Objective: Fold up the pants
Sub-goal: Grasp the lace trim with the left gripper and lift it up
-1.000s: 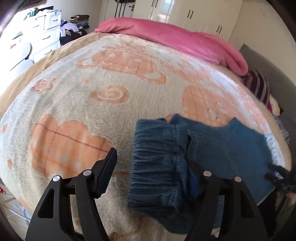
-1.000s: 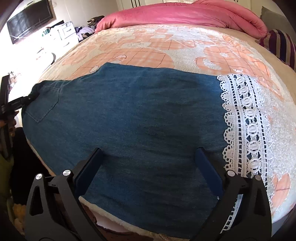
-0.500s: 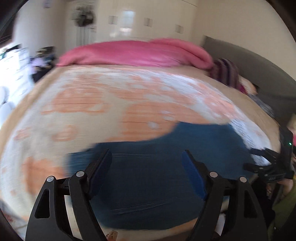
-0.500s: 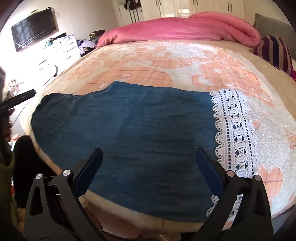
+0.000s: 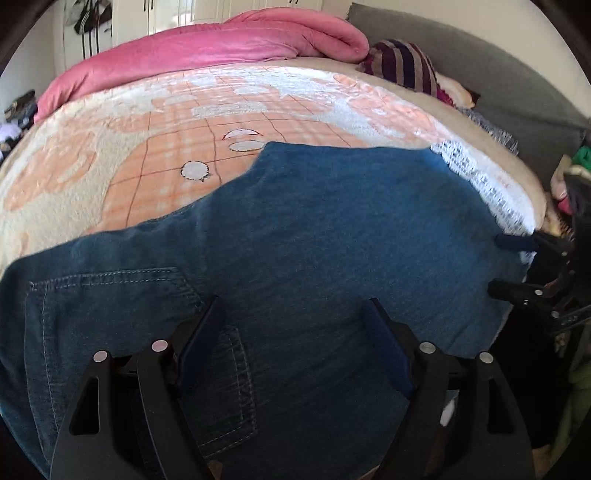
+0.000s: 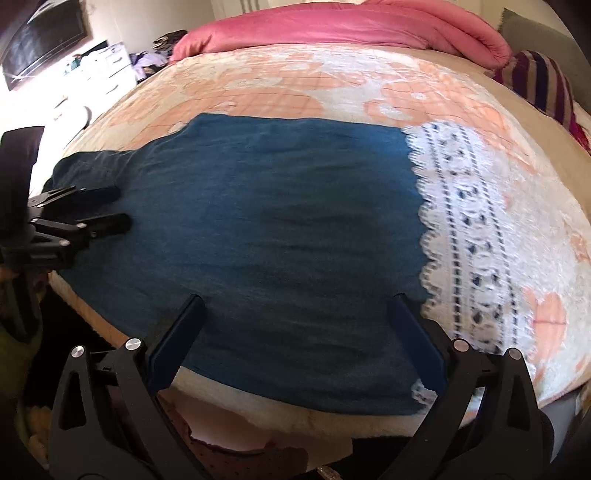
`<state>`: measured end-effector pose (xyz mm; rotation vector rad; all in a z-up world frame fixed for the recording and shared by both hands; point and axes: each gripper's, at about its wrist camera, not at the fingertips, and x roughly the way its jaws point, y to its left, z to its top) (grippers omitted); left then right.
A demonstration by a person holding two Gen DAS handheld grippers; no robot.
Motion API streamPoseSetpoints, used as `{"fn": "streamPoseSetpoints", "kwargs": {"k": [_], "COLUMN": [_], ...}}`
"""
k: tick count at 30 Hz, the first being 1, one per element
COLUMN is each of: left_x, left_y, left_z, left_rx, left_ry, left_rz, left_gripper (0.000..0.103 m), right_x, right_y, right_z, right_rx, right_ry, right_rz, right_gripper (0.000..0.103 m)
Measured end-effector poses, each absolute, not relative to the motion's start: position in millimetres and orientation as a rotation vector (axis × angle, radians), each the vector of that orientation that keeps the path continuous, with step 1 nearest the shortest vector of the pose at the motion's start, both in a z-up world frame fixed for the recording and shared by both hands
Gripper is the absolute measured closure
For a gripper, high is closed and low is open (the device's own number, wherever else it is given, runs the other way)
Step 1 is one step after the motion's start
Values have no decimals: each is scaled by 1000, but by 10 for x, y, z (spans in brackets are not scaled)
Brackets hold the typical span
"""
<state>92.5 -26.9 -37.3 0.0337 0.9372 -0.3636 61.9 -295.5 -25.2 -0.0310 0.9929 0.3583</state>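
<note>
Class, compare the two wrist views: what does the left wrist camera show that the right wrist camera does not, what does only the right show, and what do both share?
Only the left wrist view shows the stitched back pocket and the grey headboard. Only the right wrist view shows the wall TV and white drawers. Both share the denim pants lying flat on the peach blanket, their white lace hem, the pink duvet, the striped pillow, and both open grippers, left and right.

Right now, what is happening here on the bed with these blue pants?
A person holds a gripper in each hand over a pair of blue denim pants that lies spread flat on a bed blanket. The left gripper is open above the end with the stitched pocket. The right gripper is open near the end with the white lace trim. Neither gripper holds the cloth. No fold shows in the pants yet.
</note>
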Motion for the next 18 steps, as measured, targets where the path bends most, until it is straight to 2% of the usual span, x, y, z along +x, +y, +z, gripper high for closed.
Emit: {"fn": "streamPoseSetpoints", "kwargs": {"k": [4, 8, 9, 10, 11, 18], "left_x": [947, 912, 882, 866, 822, 674], "left_y": [-293, -334, -339, -340, -335, -224], "left_z": [-407, -383, -348, -318, -270, -29], "left_rx": [33, 57, 59, 64, 75, 41], "left_ry": [922, 895, 892, 889, 877, 854], "left_rz": [-373, -359, -343, -331, -311, -306], "left_gripper": [26, 26, 24, 16, 13, 12], "right_x": [621, 618, 597, 579, 554, 475], "right_y": [-3056, -2959, -2948, -2950, -2965, -3107], "right_z": [-249, -244, -215, -187, -148, 44], "right_rx": [26, -38, -41, -36, -26, 34], "right_ry": [994, 991, 976, 960, 940, 855], "right_rz": [373, 352, 352, 354, 360, 338], "right_gripper": [9, 9, 9, 9, 9, 9]}}
